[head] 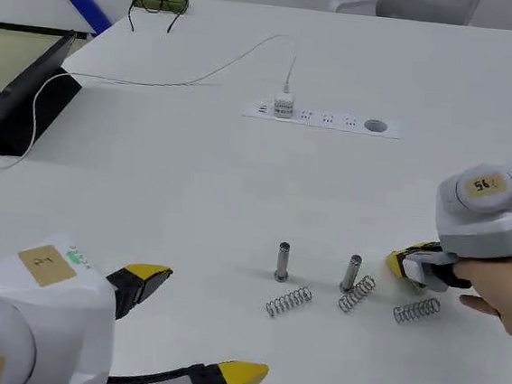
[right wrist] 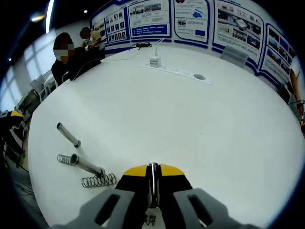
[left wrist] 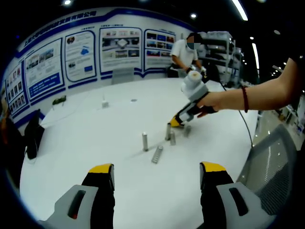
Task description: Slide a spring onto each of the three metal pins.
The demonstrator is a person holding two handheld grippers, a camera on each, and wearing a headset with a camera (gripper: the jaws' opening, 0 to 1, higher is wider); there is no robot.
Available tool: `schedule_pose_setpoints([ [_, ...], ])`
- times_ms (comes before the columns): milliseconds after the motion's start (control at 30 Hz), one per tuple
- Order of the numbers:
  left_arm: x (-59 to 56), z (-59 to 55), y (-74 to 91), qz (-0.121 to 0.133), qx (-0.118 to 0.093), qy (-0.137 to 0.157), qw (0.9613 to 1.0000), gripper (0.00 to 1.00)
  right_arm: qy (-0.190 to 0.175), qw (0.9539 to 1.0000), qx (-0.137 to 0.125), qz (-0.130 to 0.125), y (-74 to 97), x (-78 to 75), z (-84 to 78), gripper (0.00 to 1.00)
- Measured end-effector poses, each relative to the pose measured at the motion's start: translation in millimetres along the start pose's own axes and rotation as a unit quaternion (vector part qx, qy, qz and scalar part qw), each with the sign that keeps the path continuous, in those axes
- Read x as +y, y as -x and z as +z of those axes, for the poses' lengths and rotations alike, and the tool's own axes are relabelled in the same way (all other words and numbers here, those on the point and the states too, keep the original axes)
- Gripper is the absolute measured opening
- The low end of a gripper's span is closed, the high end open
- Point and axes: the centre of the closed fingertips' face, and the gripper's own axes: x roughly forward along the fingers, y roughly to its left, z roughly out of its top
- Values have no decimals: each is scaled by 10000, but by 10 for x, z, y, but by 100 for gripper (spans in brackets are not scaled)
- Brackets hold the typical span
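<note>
**White bench: three springs loose, third pin in the right jaws**

White tabletop point(head: 194, 177) runs wide and mostly bare, with a white power strip point(head: 322, 118) well behind the work. None of the springs is on a pin yet. Two short, shiny metal pins stand upright near each other, the left-hand pin point(head: 283, 260) and the middle pin point(head: 351, 272). Three loose steel coil springs lie on their sides just in front: the first spring point(head: 289, 301), the second spring point(head: 356, 293) and the third spring point(head: 416, 309).

The right gripper point(head: 408, 264), white-bodied with yellow tips, is closed narrow on the third metal pin point(right wrist: 152, 183), seen in the right gripper view. The left gripper point(left wrist: 157, 168) hovers with its jaws spread wide and nothing between them, well apart from the parts.

**Risks, as I judge them**
- The pin is smooth and thin, so it may twist or slip in the jaws.
- It may fall over if it is let go at a tilt.
- The right gripper is just beside the third spring and near the middle pin, so a careless swing could roll the spring away or knock that pin down.
- The springs are round and could skate off under a jaw that closes off-centre.

**Hard to make out**
- In the head view the gripper body and the hand point(head: 505, 293) cover the held pin.
- I cannot tell whether the pin's foot rests on the table.
- I cannot tell whether the second spring touches the middle pin's base or only lies beside it.
</note>
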Motion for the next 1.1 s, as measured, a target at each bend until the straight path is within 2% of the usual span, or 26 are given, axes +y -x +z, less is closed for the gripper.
schedule_pose_setpoints([
  [100, 5, 16, 6, -10, -6, -22, 10000, 74, -93, 9999, 2, -59, 21, -30, -9, 8],
  [233, 11, 38, 12, -13, -47, -24, 10000, 74, -201, 9997, -154, -66, 101, -50, 54, 8],
  [367, -15, 52, 12, -35, -77, -32, 10000, 74, -254, 9990, -313, -191, 216, -90, 109, 8],
  [600, -93, 60, 3, -117, -96, -81, 9999, 73, -299, 9983, -421, -264, 348, -88, 106, 8],
  [800, -100, 92, 13, -126, -152, -112, 9997, 73, -294, 9978, -507, -304, 440, -70, 113, 8],
  [1100, -133, 79, 12, -169, -159, -142, 9996, 73, -279, 9976, -525, -354, 548, -71, 54, 8],
])
